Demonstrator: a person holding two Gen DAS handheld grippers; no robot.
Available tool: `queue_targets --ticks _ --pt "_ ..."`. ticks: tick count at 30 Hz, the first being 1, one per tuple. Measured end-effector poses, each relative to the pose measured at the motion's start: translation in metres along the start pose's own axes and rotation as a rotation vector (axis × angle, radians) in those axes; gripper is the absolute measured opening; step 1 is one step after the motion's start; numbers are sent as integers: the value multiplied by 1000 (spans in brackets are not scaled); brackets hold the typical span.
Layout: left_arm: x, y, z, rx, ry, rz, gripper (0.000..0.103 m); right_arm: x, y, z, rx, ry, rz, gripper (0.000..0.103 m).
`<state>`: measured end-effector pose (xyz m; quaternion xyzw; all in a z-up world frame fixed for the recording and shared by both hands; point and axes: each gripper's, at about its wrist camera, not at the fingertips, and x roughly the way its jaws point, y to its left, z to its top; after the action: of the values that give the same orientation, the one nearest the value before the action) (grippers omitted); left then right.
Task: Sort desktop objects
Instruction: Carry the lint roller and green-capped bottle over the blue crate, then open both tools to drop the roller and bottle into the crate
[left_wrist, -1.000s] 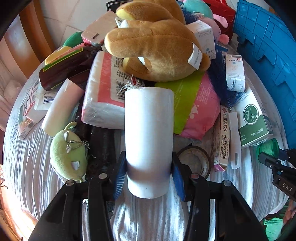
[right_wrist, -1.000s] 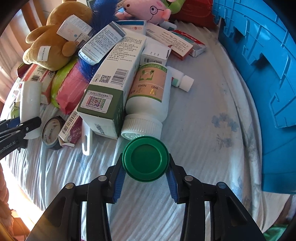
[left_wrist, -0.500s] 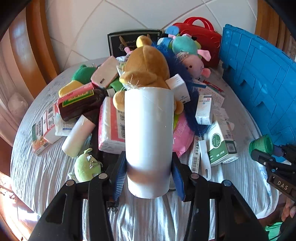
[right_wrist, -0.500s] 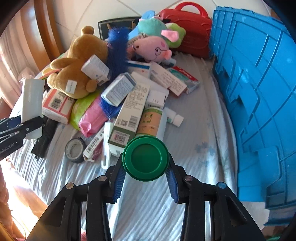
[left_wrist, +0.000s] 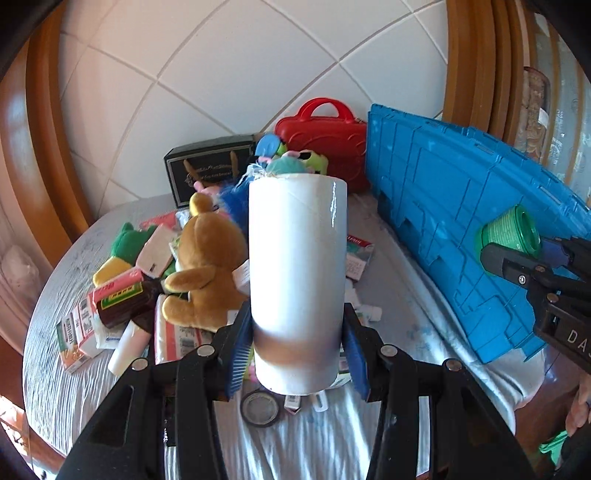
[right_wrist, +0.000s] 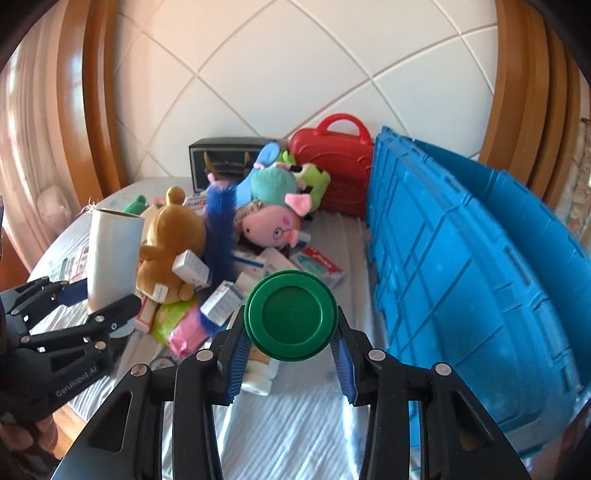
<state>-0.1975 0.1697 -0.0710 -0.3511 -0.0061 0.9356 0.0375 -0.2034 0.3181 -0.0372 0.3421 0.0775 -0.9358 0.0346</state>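
Note:
My left gripper (left_wrist: 295, 354) is shut on a white cardboard tube (left_wrist: 297, 273), held upright high above the cluttered table. From the right wrist view the same tube (right_wrist: 112, 254) and left gripper (right_wrist: 99, 302) show at the left. My right gripper (right_wrist: 290, 349) is shut on a green ribbed cap (right_wrist: 291, 314), its flat top facing the camera. In the left wrist view that green cap (left_wrist: 508, 232) hangs in front of the blue crate (left_wrist: 461, 221).
A brown plush bear (left_wrist: 207, 266), a pink pig plush (right_wrist: 271, 229), a blue feather duster (right_wrist: 219, 236), medicine boxes and a tape roll (left_wrist: 258, 408) lie piled on the striped cloth. A red toy case (right_wrist: 338, 158) and black box (right_wrist: 221, 162) stand at the back. Blue crate (right_wrist: 461, 277) on the right.
Both grippers have risen well above the table with the tube and the cap still gripped; the pile now looks smaller and farther, and the tiled wall has come into view.

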Motion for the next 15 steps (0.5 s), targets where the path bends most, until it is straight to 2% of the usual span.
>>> queue_targets --ticks 6,15 --pt "-15 -51 34 36 -69 -66 45 -44 -40 18 36 -107 -55 40" --pt "-35 -155 86 126 -173 -154 45 -96 -134 35 100 -217 -176 40"
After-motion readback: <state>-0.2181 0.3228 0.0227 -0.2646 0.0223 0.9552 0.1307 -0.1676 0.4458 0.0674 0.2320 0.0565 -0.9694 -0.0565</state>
